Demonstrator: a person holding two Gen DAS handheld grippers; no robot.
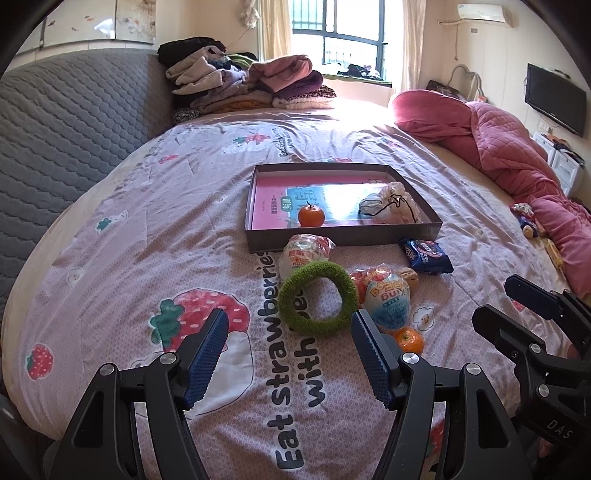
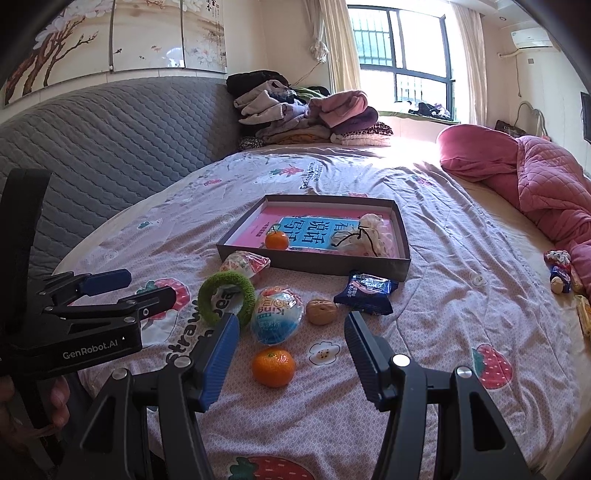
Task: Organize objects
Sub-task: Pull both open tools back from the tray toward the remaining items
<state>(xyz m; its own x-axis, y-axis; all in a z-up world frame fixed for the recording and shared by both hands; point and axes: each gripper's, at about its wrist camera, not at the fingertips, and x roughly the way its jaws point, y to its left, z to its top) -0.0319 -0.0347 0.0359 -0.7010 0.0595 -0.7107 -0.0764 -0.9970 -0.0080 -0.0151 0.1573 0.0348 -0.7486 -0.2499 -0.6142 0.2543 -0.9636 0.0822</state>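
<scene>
Bedroom; bed [image 1: 147, 221] covered by a pink strawberry-print sheet, grey quilted headboard [image 1: 74, 122] along the left, stack of folded clothes [image 1: 251, 85] at the far end under the window [image 1: 340, 33], pink quilt [image 1: 517, 155] bunched along the right edge.

Shallow dark box [image 1: 343, 236]: mid-bed, long axis running left to right, open side up. Holds a pink book [image 1: 273, 192] lying flat, a small orange [image 1: 311, 216] near the front wall, and a white drawstring pouch [image 1: 391, 203] in the right front corner.

Loose items, clustered just in front of the box:
- wrapped snack ball [image 1: 303, 254], touching the front wall of the box;
- green ring [image 1: 317, 299], tilted, leaning on the snack ball;
- egg-shaped packet [image 1: 388, 299], long axis pointing toward the box, beside the ring;
- blue snack pack [image 1: 426, 254], right of the cluster, near the box corner;
- walnut-like piece [image 2: 322, 312], between egg packet and blue pack;
- second orange [image 2: 273, 367], nearest the grippers, apart from the rest.

Left gripper [image 1: 290, 343]: jaws wide, holding nothing, low over the sheet before the ring.
Right gripper [image 2: 291, 350]: jaws wide, holding nothing, the second orange lying between its fingers.

Open sheet lies left of the cluster and right of the box.
</scene>
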